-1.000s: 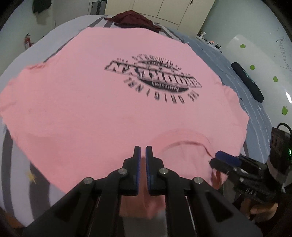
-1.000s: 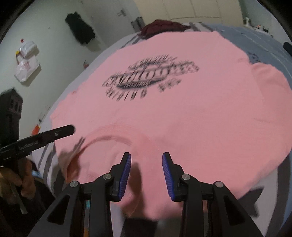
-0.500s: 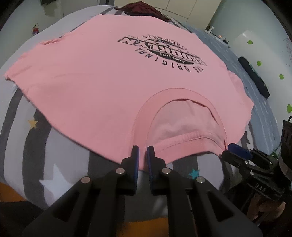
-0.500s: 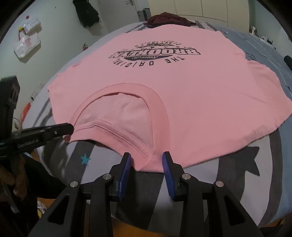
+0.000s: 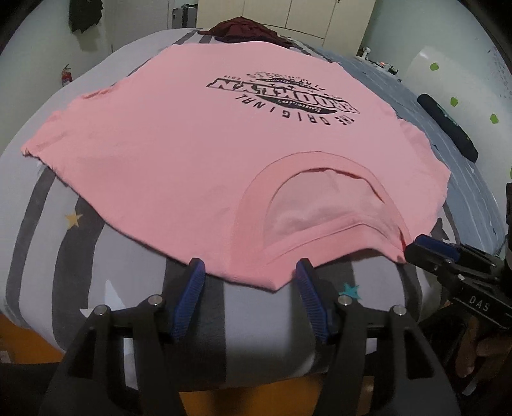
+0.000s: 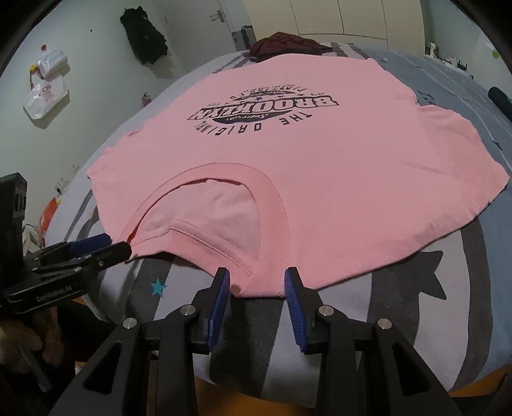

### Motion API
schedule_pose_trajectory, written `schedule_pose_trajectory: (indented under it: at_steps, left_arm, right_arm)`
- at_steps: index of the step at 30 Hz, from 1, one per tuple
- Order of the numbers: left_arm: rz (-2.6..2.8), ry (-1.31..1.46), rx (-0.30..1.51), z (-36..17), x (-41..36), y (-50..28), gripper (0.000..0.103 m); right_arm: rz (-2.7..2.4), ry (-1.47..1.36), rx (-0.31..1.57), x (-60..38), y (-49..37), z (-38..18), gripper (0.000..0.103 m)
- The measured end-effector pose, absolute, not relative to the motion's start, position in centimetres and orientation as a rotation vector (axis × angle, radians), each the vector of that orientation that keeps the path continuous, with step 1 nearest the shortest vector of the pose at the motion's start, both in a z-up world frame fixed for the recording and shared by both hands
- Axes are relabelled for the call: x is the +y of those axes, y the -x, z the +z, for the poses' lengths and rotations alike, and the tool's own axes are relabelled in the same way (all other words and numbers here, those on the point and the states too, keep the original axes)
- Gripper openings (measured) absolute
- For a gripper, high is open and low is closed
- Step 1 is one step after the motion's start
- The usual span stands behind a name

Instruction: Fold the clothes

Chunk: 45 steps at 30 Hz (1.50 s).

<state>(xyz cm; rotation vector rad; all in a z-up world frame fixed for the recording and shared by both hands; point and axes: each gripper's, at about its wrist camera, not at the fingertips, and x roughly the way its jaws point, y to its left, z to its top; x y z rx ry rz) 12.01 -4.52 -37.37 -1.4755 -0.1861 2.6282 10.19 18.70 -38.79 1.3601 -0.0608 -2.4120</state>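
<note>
A pink T-shirt (image 5: 198, 166) with a black print lies flat on the bed, front up, collar (image 5: 320, 208) towards me. My left gripper (image 5: 249, 276) hovers at the near shoulder edge left of the collar. Its jaws are opening, and the hem lies loose between the blue pads (image 5: 192, 284) without being pressed. In the right wrist view the T-shirt (image 6: 336, 179) fills the middle, and my right gripper (image 6: 256, 283) stands open around the shoulder edge right of the collar (image 6: 211, 217). Each gripper shows in the other view: the right gripper (image 5: 428, 252), the left gripper (image 6: 99, 248).
The bed (image 5: 96, 262) has a grey striped sheet with stars, and its near edge is just under the grippers. A dark red garment (image 5: 246, 30) lies at the far end. A long black object (image 5: 448, 124) rests at the right side. A bag (image 6: 44, 92) hangs on the left wall.
The shirt, earlier raised close to the cameras, now lies spread flat. Both grippers drew back to its near edge. The left jaws, shut on the shoulder hem, have parted and let go.
</note>
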Motion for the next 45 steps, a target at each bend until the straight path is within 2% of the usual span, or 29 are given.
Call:
schedule_pose_trajectory:
  at_steps: [2,3,4,7,8,9,19,20,28,36,45]
  left_arm:
    - [2.631,1.482,-0.181,-37.6,-4.7,-11.9,0.045]
    - [2.632,1.485,-0.178,-37.7,-4.7,-11.9,0.038]
    - [2.633,1.488,-0.177,-37.7,-4.9,-11.9,0.036]
    - [2.631,1.494,-0.161,-38.0,-4.8,-11.8,0.026]
    - [2.635,1.495,-0.147,-38.0,-4.8,-11.8,0.023]
    - [2.638,1.496,-0.135,-38.0,-4.7,-11.8,0.021]
    - [2.607,1.532,-0.176,-37.5,-5.3,-12.2,0.015]
    - [2.606,1.522,-0.190,-37.1,-5.3,-12.4,0.011]
    - [2.666,1.328,-0.250,-33.8,-5.5,-11.2,0.011]
    - [2.681,1.401,-0.278,-37.5,-6.9,-4.4,0.011]
    - [2.643,1.457,-0.217,-38.6,-6.5,-7.0,0.011]
  right_arm:
    - [-2.419,-1.369,-0.047,18.5,-10.0,-39.1,0.032]
    - [-2.424,-1.372,-0.035,18.5,-9.9,-39.3,0.028]
    - [-2.429,-1.374,-0.022,18.4,-9.9,-39.4,0.025]
    - [-2.431,-1.378,-0.005,18.5,-9.7,-39.6,0.014]
    - [-2.425,-1.386,-0.007,18.6,-9.7,-39.6,0.003]
    - [-2.417,-1.398,-0.009,18.7,-9.6,-39.7,0.000]
    - [-2.361,-1.445,-0.029,18.7,-9.9,-40.2,0.000]
    - [-2.353,-1.449,-0.030,18.7,-10.0,-40.2,0.000]
    - [-2.444,-1.229,-0.116,19.2,-8.3,-36.7,0.000]
    - [-2.530,-1.198,-0.218,19.7,-2.4,-37.6,0.004]
    - [-2.499,-1.348,-0.272,21.3,-3.3,-41.3,0.003]
